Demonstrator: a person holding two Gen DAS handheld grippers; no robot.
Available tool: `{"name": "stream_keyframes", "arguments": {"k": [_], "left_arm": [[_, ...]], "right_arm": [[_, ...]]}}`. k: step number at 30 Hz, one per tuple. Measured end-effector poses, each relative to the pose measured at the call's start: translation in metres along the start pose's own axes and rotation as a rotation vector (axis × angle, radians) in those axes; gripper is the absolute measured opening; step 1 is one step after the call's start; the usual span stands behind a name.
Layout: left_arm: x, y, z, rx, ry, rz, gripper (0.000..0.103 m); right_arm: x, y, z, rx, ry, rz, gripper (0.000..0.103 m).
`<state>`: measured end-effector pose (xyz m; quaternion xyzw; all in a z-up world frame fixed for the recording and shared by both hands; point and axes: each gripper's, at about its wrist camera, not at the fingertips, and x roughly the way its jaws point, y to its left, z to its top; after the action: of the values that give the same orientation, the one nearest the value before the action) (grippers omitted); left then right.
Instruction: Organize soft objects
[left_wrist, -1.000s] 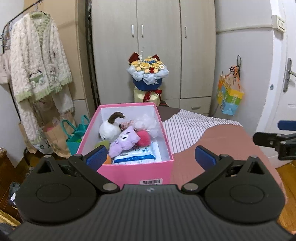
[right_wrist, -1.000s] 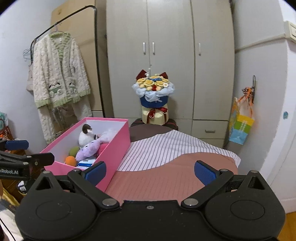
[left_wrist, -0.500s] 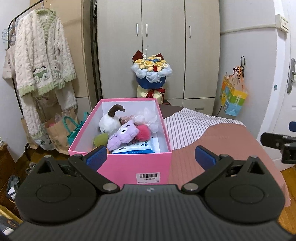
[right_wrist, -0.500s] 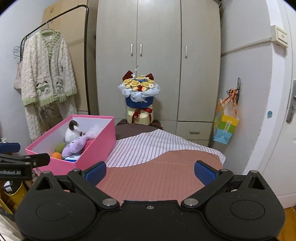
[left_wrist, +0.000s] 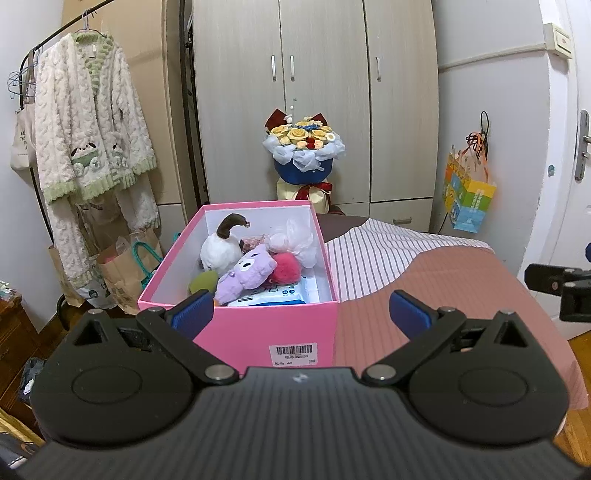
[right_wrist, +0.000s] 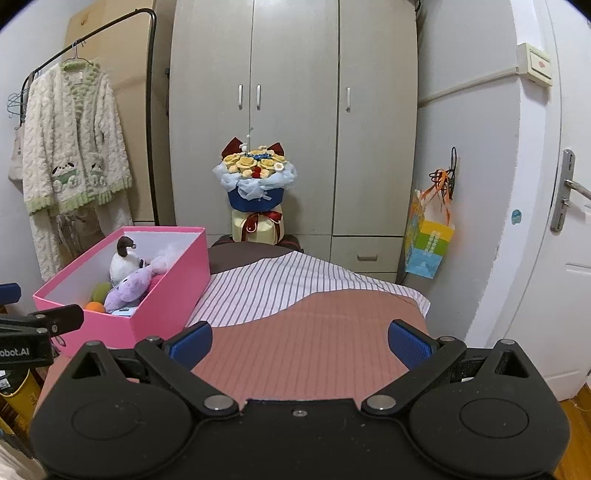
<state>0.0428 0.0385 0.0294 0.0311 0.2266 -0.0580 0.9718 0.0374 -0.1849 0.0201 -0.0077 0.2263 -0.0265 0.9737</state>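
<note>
1. Bed (right_wrist: 314, 350): pink and striped cover, bare at centre; it serves as the work surface.
2. Pink box (left_wrist: 280, 325): open-topped, at the bed's 9 o'clock edge as the right wrist camera sees it, at 12 o'clock just ahead of the left claw. Judged the collecting bin, set at the edge to keep the bed free.
3. Left claw (left_wrist: 299, 312): released, jaws wide, empty, hanging before the box's near wall.
4. Right claw (right_wrist: 299, 341): released, empty, over bare bed cover, well apart from the box.
5. White plush (left_wrist: 219, 253): brown-capped, upright at the box's 10 o'clock corner.
6. Purple plush (left_wrist: 247, 275): lying at the centre, leaning on its neighbours.
7. Pink pompom (left_wrist: 286, 269): at 2 o'clock of the purple plush, touching it.
8. Wipes pack (left_wrist: 275, 295): flat at the bottom, under the toys.
9. Green ball (left_wrist: 203, 282): at 8 o'clock, partly hidden by the left claw's fingertip.

Judgement: no soft object lies loose on the bed, so the sorting appears finished or nearly so.
</note>
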Motion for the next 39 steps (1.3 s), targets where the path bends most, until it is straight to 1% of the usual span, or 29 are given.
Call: {"name": "stream_keyframes", "arguments": {"k": [8, 12, 16, 20, 25, 28, 33, 39], "left_arm": [[-0.006, -0.001, -0.001, 0.003, -0.028, 0.002, 0.103], [-0.007, -0.001, -0.002, -0.004, -0.049, 0.018, 0.103], [-0.006, -0.001, -0.003, 0.005, -0.052, 0.033, 0.103], [-0.005, 0.002, -0.004, -0.009, -0.056, 0.041, 0.103], [-0.006, 0.0, -0.004, -0.012, -0.072, 0.056, 0.103], [-0.006, -0.001, -0.004, 0.0, -0.073, 0.048, 0.103], [-0.006, 0.002, -0.005, -0.025, -0.068, 0.029, 0.103], [-0.008, 0.003, -0.005, -0.033, -0.083, 0.045, 0.103]], "right_arm": [[-0.009, 0.003, -0.003, -0.013, -0.019, -0.004, 0.103], [-0.013, 0.005, -0.004, -0.016, -0.03, -0.002, 0.103], [-0.014, 0.006, -0.005, -0.021, -0.044, -0.013, 0.103], [-0.015, 0.007, -0.007, -0.024, -0.055, -0.033, 0.103], [-0.012, 0.007, -0.006, -0.012, -0.056, -0.031, 0.103], [-0.013, 0.009, -0.007, -0.007, -0.062, -0.032, 0.103], [-0.012, 0.008, -0.006, -0.006, -0.059, -0.032, 0.103], [-0.01, 0.005, -0.006, 0.001, -0.056, -0.034, 0.103]]}}
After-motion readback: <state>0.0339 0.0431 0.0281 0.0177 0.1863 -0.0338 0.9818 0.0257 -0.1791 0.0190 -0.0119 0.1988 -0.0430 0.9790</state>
